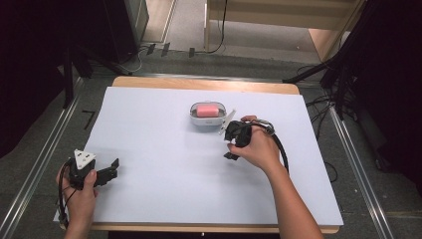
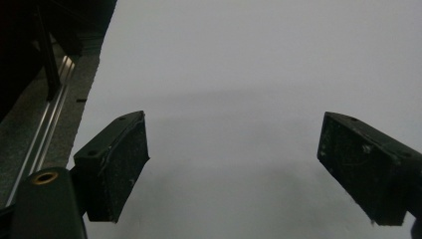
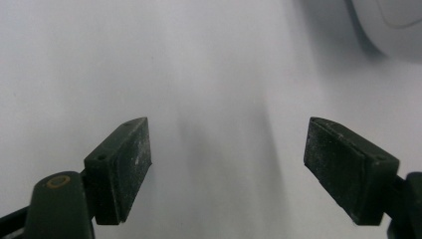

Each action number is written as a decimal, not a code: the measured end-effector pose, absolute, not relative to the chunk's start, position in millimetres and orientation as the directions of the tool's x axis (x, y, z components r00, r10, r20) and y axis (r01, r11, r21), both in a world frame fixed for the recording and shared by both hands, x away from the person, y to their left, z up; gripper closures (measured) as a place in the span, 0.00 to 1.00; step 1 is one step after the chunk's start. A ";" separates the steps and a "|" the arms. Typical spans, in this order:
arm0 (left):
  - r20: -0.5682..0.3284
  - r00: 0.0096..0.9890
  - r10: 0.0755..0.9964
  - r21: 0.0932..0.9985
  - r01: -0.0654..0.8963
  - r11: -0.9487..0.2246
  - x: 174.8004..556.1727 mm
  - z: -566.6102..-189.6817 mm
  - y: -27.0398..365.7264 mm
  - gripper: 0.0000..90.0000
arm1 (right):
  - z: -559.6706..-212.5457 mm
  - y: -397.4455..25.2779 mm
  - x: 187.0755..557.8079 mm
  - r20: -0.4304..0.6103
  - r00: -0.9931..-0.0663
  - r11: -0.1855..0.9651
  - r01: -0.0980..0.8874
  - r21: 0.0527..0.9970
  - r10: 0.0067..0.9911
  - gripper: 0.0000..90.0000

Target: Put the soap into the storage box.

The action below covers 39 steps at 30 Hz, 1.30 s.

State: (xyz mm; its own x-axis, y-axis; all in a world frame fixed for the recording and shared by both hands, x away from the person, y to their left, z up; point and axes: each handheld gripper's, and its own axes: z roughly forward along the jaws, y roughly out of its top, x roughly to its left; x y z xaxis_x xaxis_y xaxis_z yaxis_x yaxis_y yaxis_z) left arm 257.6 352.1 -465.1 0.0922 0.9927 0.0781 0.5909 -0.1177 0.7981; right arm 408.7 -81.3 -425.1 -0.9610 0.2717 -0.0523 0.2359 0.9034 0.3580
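A pink soap bar (image 1: 207,110) lies in a pale grey dish (image 1: 196,121) near the middle of the white table sheet (image 1: 164,164). My right gripper (image 1: 232,143) hovers just right of and in front of the dish, pointing down, jaws wide apart with nothing between them. In the right gripper view the open right gripper (image 3: 229,169) faces bare sheet, and the dish's rim (image 3: 393,25) shows at the top right. My left gripper (image 1: 110,172) rests near the sheet's front left edge, also open and empty. In the left gripper view the left gripper (image 2: 234,172) looks over bare sheet.
The wooden table edge (image 1: 199,83) frames the sheet. Metal rails (image 1: 40,164) run along the floor on both sides. Cables (image 1: 323,107) lie to the right of the table. A dark stand (image 1: 64,74) rises at the far left.
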 end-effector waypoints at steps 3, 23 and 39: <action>0.079 0.094 0.992 0.798 0.591 -0.119 257.6 -465.1 352.0 0.15 | -426.6 -87.5 406.1 -0.049 -0.956 0.897 0.252 0.363 0.289 0.22; 0.084 0.091 0.992 0.800 0.588 -0.121 257.6 -465.4 351.2 0.15 | -436.0 -123.5 390.4 -0.033 -0.940 0.872 0.300 0.386 0.338 0.22; 0.088 0.093 0.992 0.799 0.588 -0.126 257.6 -465.5 350.9 0.15 | -443.7 -155.5 379.3 -0.024 -0.921 0.840 0.344 0.420 0.389 0.22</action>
